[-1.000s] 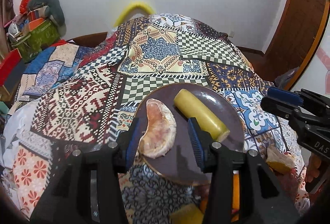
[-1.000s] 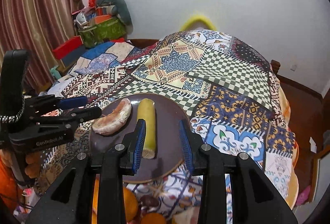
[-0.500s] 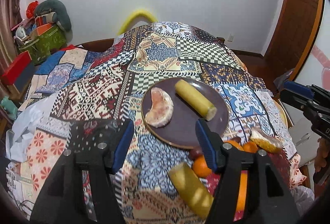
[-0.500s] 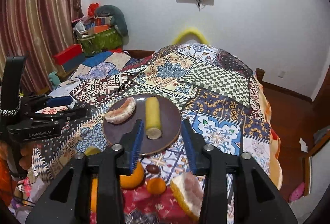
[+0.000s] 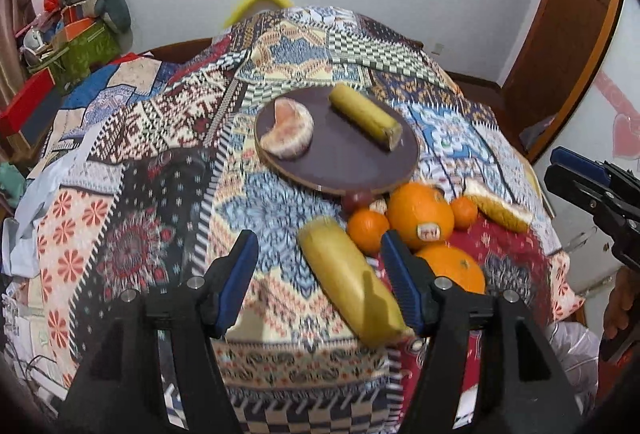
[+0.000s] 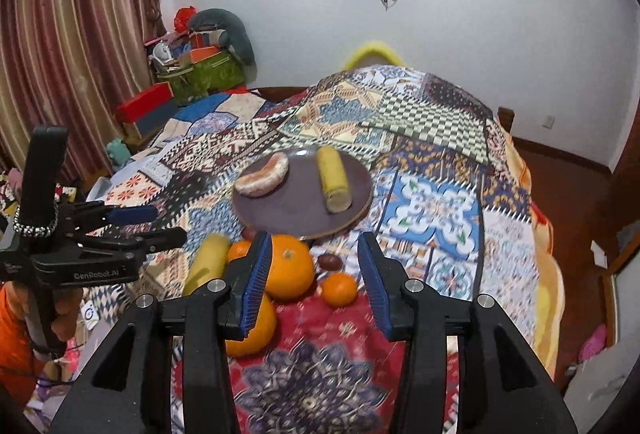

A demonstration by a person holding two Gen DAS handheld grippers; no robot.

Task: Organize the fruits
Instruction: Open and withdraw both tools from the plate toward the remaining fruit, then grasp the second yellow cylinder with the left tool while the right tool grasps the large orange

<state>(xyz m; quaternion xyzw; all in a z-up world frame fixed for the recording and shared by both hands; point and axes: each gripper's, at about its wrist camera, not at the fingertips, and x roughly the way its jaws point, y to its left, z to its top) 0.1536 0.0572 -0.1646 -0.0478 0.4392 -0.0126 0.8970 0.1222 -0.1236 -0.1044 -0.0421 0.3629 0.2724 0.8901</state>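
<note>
A dark round plate [image 5: 344,162] on the patchwork cloth carries a peeled pomelo segment [image 5: 288,134] and a cut banana piece [image 5: 364,116]. Nearer lie a loose banana [image 5: 348,282], two big oranges [image 5: 420,214], small mandarins [image 5: 367,228] and a pomelo wedge [image 5: 498,210]. My left gripper [image 5: 319,246] hovers open over the loose banana, not touching it. In the right wrist view my right gripper [image 6: 315,246] is open above a big orange [image 6: 290,266] and a mandarin [image 6: 339,288], short of the plate [image 6: 296,210].
A small dark fruit [image 6: 330,262] lies by the plate's near rim. The bed drops off at the right towards a wooden floor [image 6: 568,186]. Boxes and a green bag [image 6: 200,74] are stacked by the curtain at the left. A hand [image 6: 60,314] holds the left gripper [image 6: 148,224].
Both grippers have drawn back from the plate and their jaws have widened. The pomelo segment and banana piece stay on the plate. The loose fruit pile has come into view.
</note>
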